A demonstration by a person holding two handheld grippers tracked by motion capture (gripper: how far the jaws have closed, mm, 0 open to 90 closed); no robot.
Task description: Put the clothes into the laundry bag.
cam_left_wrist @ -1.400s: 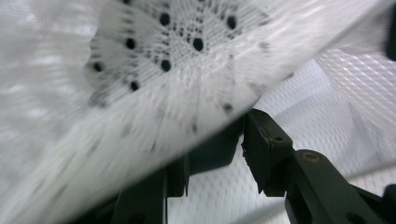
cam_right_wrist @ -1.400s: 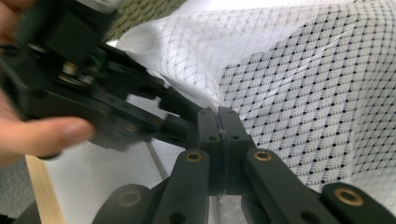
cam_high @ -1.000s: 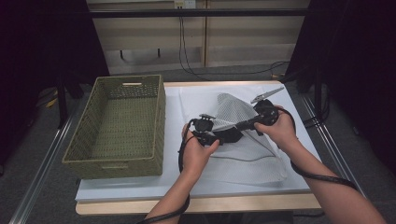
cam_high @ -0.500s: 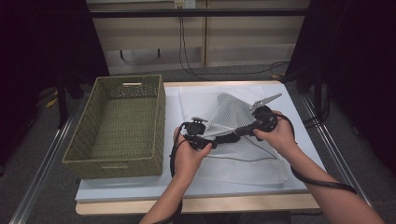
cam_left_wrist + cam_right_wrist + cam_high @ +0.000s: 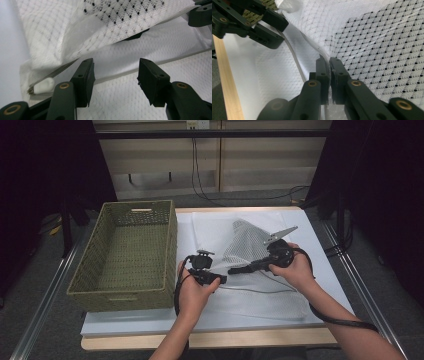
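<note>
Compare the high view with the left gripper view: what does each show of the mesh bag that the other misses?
The high view alone shows the green woven basket beside the white mesh bag, both hands, and the right gripper lifting the bag into a peak. The left gripper view alone shows the white zipper pull at the bag's edge and the left gripper with its jaws apart, nothing pinched between them; they have just been opening. Both show the bag raised over its lower layer and the white table cover.
</note>
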